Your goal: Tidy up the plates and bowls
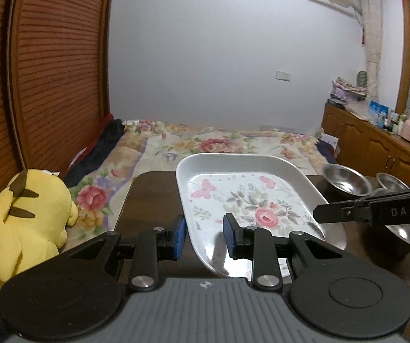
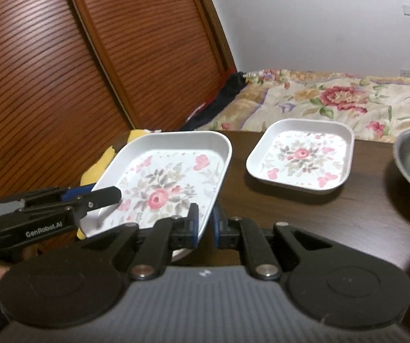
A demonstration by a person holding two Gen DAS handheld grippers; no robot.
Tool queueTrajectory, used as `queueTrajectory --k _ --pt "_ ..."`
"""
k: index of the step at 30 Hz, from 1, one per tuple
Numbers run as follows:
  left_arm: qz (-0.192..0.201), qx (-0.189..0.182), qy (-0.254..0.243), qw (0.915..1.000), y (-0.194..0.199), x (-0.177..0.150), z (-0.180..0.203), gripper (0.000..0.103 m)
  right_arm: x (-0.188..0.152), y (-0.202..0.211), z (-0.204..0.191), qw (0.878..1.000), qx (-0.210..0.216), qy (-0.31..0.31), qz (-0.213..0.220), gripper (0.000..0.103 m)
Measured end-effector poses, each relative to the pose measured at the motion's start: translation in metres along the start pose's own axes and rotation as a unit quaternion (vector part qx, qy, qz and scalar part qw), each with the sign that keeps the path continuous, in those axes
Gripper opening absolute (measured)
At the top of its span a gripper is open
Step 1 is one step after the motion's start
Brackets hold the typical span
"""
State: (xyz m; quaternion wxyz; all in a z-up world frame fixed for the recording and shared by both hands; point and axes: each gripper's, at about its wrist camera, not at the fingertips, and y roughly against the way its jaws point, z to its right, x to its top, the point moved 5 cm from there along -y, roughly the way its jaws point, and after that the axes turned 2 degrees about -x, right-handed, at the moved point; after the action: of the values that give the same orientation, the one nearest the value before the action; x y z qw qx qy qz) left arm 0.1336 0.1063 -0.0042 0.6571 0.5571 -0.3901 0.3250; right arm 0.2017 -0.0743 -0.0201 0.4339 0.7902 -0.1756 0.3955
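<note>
1. So, the right gripper (image 2: 205, 223) was pinched tight on the near rim of the white rectangular floral-print plate (image 2: 165, 183), and the left gripper (image 1: 205, 234) clamped its opposite edge, both holding it lifted over the dark wooden table (image 2: 305, 208).
2. Risk, imo: a thin rim grip could slip if either hand tilted.
3. A second matching floral plate (image 2: 300, 158) sat farther back, shiny steel bowls (image 1: 345, 181) off right.

Left gripper (image 1: 205, 233), lower centre of frame: blue pads clamp the near-left rim of the floral tray (image 1: 250, 200). Right gripper (image 1: 316, 214) enters from right edge, gripping the tray's right rim. Two steel bowls (image 1: 345, 181) right of centre; yellow plush (image 1: 19, 228) lower left.
</note>
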Motion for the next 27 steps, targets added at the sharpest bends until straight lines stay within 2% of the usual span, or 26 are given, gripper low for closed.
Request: queueTrajectory --k 6,14,27 --pt "0.007 -0.005 -0.005 0.9999 0.012 0.003 0.013 0.030 -0.002 0.030 0.001 1.000 0.005 0.002 0.017 0.012" --pt "0.006 -0.015 -0.015 0.9998 0.018 -0.001 0.026 0.030 -0.007 0.045 0.010 1.000 0.005 0.001 0.030 0.012" --pt "-0.016 -0.039 -0.012 0.9990 0.015 -0.031 0.035 0.030 -0.040 0.058 0.020 1.000 0.003 -0.011 0.021 0.012"
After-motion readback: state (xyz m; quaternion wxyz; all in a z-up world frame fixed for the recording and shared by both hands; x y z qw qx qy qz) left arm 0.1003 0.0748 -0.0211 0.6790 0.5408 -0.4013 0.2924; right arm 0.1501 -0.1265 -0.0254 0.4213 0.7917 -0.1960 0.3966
